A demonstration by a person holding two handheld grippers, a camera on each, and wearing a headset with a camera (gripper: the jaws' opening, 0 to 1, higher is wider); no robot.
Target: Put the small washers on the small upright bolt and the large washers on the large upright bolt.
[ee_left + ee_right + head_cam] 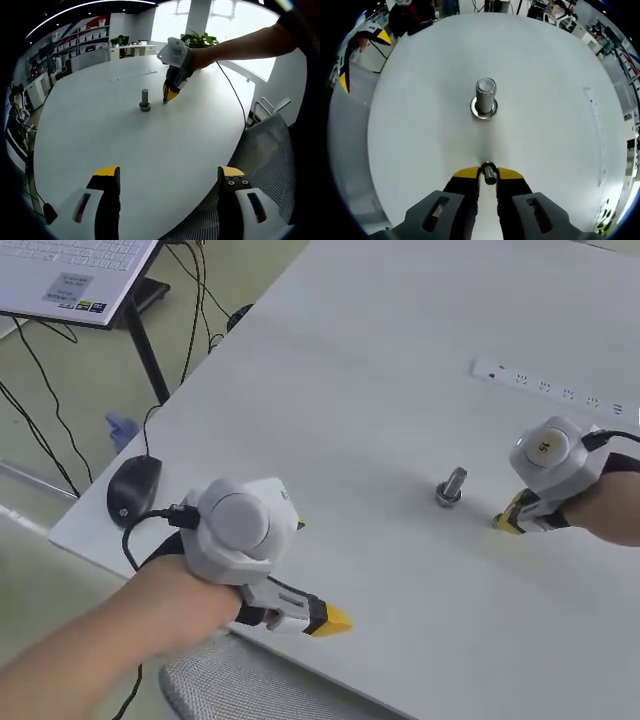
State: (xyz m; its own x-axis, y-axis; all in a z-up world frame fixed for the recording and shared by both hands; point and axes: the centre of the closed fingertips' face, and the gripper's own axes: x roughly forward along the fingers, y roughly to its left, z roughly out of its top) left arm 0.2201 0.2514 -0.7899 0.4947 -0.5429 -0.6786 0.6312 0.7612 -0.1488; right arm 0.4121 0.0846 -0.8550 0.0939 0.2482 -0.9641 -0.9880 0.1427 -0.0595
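Far left in the head view: a laptop [70, 280] on a black stand, off the white desk [380, 350]. Below it, a black mouse [132, 490] at the near left corner of the desk.

Next, the left claw [335, 620], held in a hand, low near the front edge of the desk, yellow tips pointing right. In the left gripper view, wide open, with nothing between the two jaws, just bare desk under them.

Further right, near the middle: the large bolt [450, 487], standing up straight on the desk. In the right gripper view, a shiny ring round its foot. Washer or the bolt's own head? Cannot tell.

Just right of the bolt, close but not touching: the right claw [510, 523], tips down at the desk. Pinched tight on a small metal piece [489, 173], round and shiny, right between the yellow tips. Too small to tell bolt from washer.

Behind, at the far right: a white power strip [550, 388], flat on the desk.
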